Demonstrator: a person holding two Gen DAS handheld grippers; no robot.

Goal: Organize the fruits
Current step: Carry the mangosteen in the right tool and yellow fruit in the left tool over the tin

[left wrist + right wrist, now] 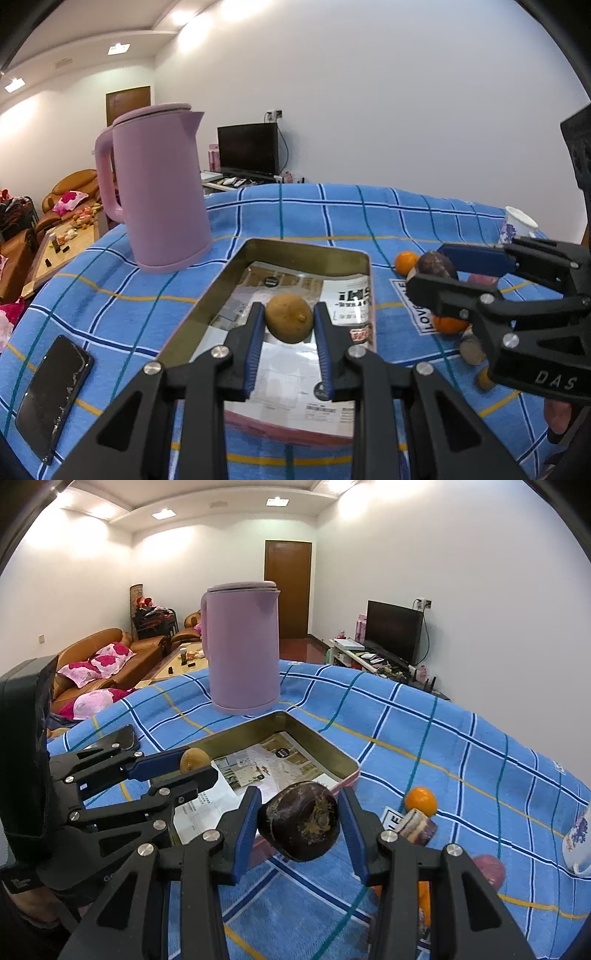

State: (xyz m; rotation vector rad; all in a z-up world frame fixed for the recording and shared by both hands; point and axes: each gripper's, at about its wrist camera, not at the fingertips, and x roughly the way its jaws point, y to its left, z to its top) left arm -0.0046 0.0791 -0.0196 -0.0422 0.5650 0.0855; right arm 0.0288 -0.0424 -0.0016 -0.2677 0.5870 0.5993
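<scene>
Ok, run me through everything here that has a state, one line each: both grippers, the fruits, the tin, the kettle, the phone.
Left gripper: shut on the brown fruit, over the tin.
Right gripper: shut on the dark purple fruit, by the tin's edge.
Tin: open, paper-lined.
Kettle: upright, lid closed.
Phone: flat, screen dark.
Orange: loose on the cloth.
Cup: upright.

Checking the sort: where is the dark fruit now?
In the right wrist view, the dark fruit sits clamped in the right hand-held gripper, beside the tin.
</scene>
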